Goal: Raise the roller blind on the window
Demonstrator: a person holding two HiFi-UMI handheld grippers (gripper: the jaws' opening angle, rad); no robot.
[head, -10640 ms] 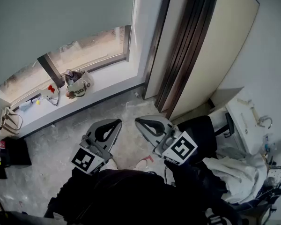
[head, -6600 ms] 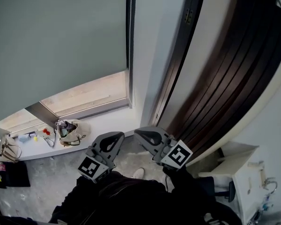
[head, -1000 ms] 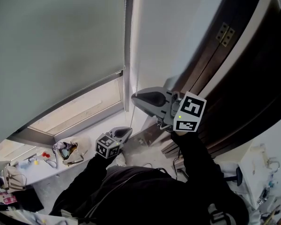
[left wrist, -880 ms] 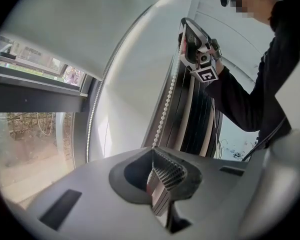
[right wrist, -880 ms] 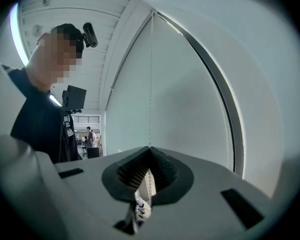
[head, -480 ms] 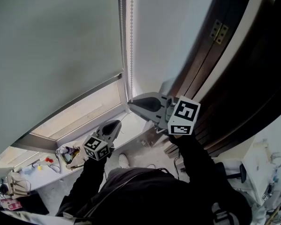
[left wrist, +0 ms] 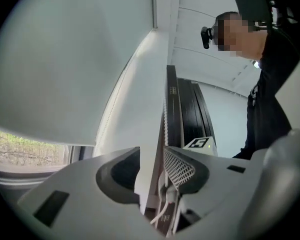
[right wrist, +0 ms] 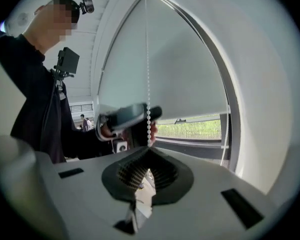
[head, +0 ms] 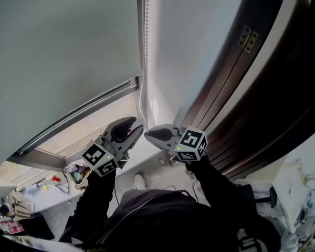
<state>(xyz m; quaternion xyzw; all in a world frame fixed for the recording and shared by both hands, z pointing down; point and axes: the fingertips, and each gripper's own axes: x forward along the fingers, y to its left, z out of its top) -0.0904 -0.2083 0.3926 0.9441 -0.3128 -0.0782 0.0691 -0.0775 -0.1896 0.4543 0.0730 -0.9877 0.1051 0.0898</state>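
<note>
The roller blind (head: 63,41) covers most of the window (head: 97,121), and its bead chain (head: 144,35) is pinched in the closed right gripper (head: 147,132), while the left gripper (head: 136,126) (just beside it) has just been opening its jaws, the chain running loose past one pad.

top of roller blind (head: 63,46) cut off; sill clutter (head: 76,171), perhaps bags, too small.

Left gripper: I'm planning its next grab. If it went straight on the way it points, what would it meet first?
Probably the bead chain, hanging just ahead beside one jaw. Behind it is the white window reveal. Depth is unclear.
</note>
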